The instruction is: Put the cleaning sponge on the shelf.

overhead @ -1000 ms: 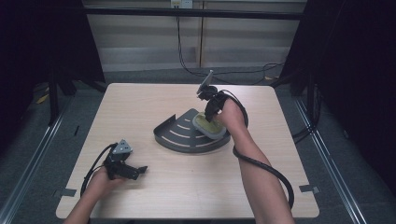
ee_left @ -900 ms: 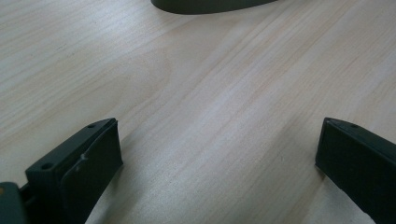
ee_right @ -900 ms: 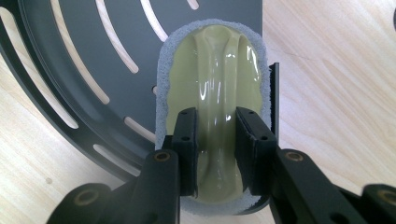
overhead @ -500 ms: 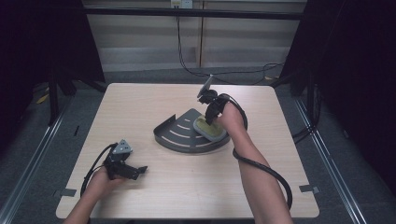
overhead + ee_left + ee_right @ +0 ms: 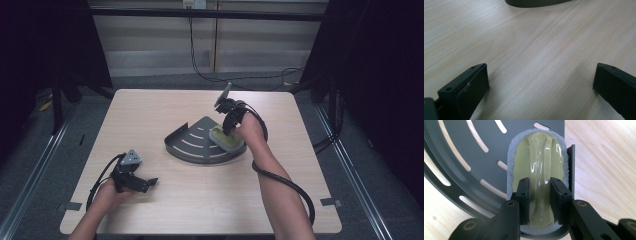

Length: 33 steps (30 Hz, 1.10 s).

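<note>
R gripper (image 5: 539, 202) clamps the sponge brush's (image 5: 541, 170) handle ridge, on slotted tray (image 5: 192, 145); brush's near end hidden by jaws. L gripper (image 5: 540, 85) w/ jaws wide apart over table (image 5: 165, 110).

We see a square table (image 5: 165, 107) with a pale wood-grain top and rounded corners filling the middle of the high view. Just right of its centre lies a dark grey quarter-round slotted tray (image 5: 192, 145), its curved edge toward the bottom of the frame and its low straight walls toward the top. At the lower left of the tabletop the left gripper (image 5: 134, 181) rests on the wood with the person's hand around it, well apart from the tray.
</note>
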Tool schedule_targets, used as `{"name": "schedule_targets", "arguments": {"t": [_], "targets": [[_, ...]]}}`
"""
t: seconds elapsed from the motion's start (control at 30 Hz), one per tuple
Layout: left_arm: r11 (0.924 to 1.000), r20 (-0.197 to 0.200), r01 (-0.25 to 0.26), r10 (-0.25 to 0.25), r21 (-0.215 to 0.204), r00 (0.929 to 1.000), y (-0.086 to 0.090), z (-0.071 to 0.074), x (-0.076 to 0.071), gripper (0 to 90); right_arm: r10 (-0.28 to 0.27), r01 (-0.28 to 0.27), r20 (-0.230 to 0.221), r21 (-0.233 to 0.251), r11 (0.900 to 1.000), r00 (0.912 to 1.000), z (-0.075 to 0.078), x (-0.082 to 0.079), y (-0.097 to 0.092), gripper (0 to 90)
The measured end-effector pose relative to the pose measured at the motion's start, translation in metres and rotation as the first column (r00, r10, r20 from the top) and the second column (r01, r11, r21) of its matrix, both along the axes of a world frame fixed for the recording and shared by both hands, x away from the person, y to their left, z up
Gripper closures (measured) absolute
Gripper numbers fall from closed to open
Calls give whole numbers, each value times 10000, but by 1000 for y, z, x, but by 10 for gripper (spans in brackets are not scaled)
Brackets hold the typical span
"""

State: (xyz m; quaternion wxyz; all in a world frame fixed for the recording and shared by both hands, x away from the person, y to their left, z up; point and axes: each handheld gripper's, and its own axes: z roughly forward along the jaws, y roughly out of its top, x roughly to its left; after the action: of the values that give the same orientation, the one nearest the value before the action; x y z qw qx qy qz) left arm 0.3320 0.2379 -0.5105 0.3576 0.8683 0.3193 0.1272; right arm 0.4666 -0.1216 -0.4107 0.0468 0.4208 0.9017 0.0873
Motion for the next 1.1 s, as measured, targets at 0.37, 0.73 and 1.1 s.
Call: {"name": "schedule_targets", "arguments": {"t": [0.37,0.73,1.1], "targets": [[10000,0,-1,1,0,10000,0,0,0,0,-58,58,-164,-56,10000,9998,-6,0,-3,705],[10000,7,0,0,7,10000,0,0,0,0,-248,242,-264,-202,9995,9993,-8,1,-4,702],[10000,10,2,-2,7,10000,0,0,0,0,-254,249,-225,-203,9995,9994,-9,1,-5,693]]}}
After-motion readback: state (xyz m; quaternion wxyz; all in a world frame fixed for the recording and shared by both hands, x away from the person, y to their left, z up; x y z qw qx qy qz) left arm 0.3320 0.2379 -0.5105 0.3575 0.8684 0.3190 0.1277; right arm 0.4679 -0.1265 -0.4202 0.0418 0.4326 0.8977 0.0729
